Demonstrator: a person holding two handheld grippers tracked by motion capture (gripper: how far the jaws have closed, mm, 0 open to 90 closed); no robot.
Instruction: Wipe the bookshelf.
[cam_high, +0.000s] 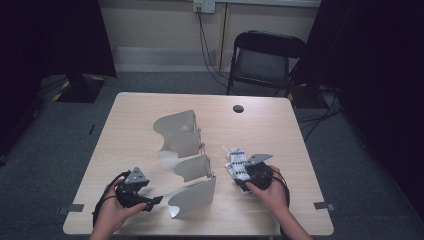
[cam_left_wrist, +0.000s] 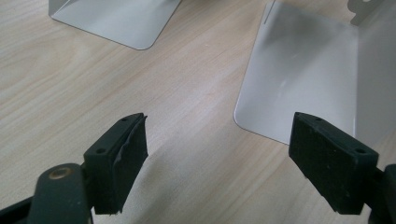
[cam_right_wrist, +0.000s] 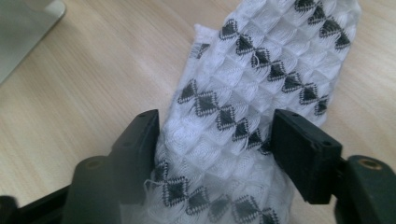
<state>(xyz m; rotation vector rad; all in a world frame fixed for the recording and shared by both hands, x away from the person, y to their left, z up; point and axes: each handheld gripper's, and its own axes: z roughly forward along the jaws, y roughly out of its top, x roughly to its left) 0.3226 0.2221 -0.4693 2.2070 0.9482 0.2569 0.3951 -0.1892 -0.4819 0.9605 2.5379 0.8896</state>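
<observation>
A white knitted cloth with black diamond marks (cam_high: 236, 159) lies on the wooden table (cam_high: 260, 130) right of centre. My right gripper (cam_high: 240, 176) is shut on its near end. In the right gripper view the cloth (cam_right_wrist: 261, 60) is pinched narrower between the two black pads, and my right gripper (cam_right_wrist: 215, 140) has one pad against each of its sides. My left gripper (cam_high: 151, 203) rests near the front left edge, open and holding nothing. In the left gripper view my left gripper (cam_left_wrist: 217, 158) has bare table between its jaws, just short of a metal plate (cam_left_wrist: 303, 79).
Several pale bent metal sheets stand in a row down the table's middle, from the far one (cam_high: 180, 130) to the near one (cam_high: 192, 197). A dark cable hole (cam_high: 238, 108) sits at the back. A black chair (cam_high: 265, 57) stands behind the table.
</observation>
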